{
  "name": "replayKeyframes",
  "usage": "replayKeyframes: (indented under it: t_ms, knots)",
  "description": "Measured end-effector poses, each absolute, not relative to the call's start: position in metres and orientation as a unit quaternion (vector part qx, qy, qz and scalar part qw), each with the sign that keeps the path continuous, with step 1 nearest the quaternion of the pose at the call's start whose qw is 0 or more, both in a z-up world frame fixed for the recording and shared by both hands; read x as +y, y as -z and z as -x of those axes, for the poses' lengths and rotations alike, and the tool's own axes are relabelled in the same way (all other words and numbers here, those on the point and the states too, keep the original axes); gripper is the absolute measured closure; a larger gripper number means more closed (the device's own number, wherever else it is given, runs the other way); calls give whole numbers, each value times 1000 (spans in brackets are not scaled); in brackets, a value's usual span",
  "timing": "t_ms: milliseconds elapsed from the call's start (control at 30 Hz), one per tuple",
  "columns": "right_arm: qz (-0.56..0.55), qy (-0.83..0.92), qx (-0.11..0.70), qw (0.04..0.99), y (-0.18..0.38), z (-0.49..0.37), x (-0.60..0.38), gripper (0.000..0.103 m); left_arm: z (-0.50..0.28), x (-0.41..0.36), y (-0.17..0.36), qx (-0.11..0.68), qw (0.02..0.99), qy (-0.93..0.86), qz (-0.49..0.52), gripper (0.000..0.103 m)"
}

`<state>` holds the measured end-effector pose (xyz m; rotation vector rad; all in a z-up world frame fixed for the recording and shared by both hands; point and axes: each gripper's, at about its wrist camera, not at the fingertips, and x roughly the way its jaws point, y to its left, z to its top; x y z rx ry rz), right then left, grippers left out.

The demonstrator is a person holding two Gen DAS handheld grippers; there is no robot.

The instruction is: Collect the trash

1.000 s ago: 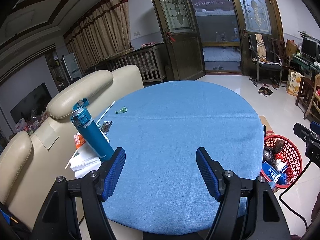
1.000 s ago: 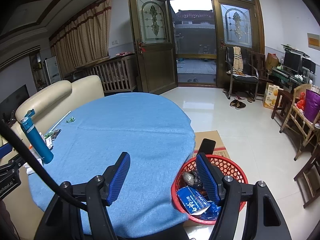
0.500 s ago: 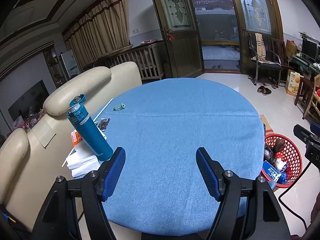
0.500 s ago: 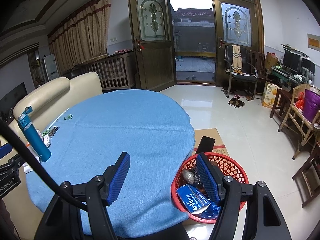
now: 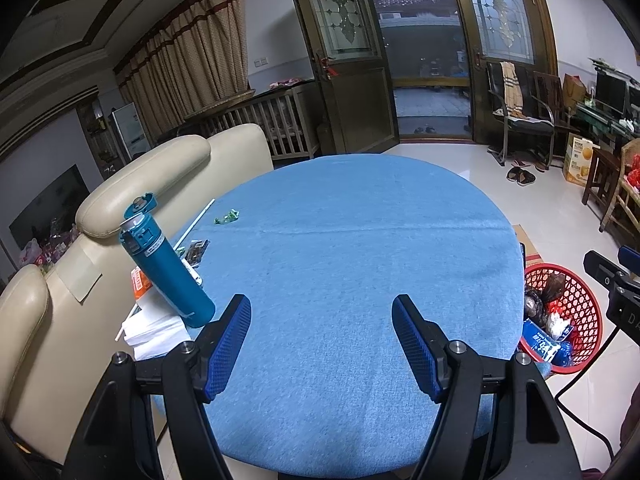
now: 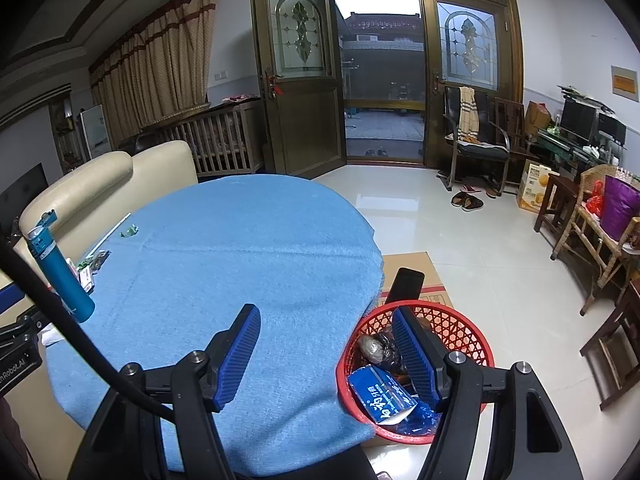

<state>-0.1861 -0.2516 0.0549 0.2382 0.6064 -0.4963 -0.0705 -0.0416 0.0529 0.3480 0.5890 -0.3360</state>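
Rising slightly, both grippers (image 5: 322, 344) (image 6: 326, 354) held wide, empty; basket (image 6: 460, 322) filled; wrapper (image 5: 226, 216) left at 10 o'clock.

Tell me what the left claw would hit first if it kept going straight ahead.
Probably the blue tablecloth. The open left claw points over its bare middle, between the teal bottle and red basket. Depth is uncertain.
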Motion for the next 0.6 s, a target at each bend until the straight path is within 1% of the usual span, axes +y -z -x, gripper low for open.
replayKeyframes:
  t_ms: [600]
  knots:
    - [-139,257,305,906,-40,188,-276,31,62,-72,-45,297,917,185,-192,29]
